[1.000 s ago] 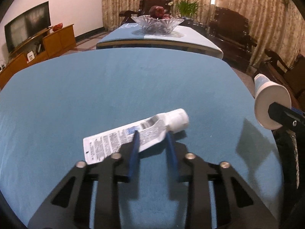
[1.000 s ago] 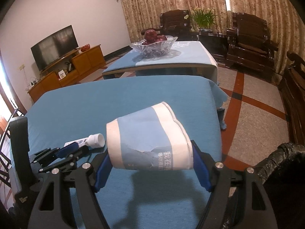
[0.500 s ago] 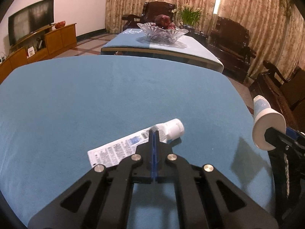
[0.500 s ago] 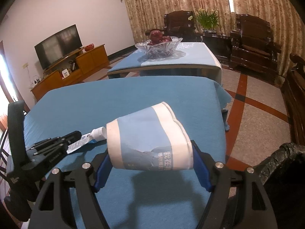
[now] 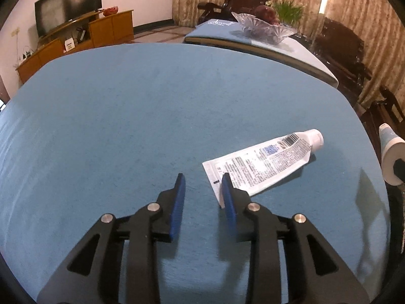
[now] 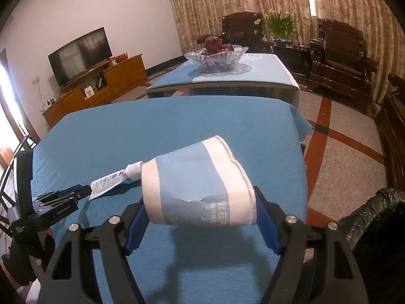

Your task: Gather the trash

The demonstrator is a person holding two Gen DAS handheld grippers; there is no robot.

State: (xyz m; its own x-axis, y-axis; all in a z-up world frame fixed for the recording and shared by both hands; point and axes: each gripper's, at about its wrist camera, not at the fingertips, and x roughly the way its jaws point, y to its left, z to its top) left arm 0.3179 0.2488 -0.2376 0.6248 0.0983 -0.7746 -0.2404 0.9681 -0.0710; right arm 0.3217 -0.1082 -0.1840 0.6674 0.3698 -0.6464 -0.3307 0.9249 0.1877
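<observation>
Left tool (image 5: 203, 186) jaws opening, nothing between them; white tube (image 5: 263, 166) flat on blue surface (image 5: 126, 126), beside right finger. Right tool (image 6: 202, 211) clamps crushed paper cup (image 6: 195, 190).

A blue cloth covered the surface (image 5: 141, 116). One white toothpaste tube (image 5: 263, 164) lay flat on it toward four o'clock in the left wrist view, its cap pointing to two o'clock and its flat crimped end toward the near edge.
</observation>
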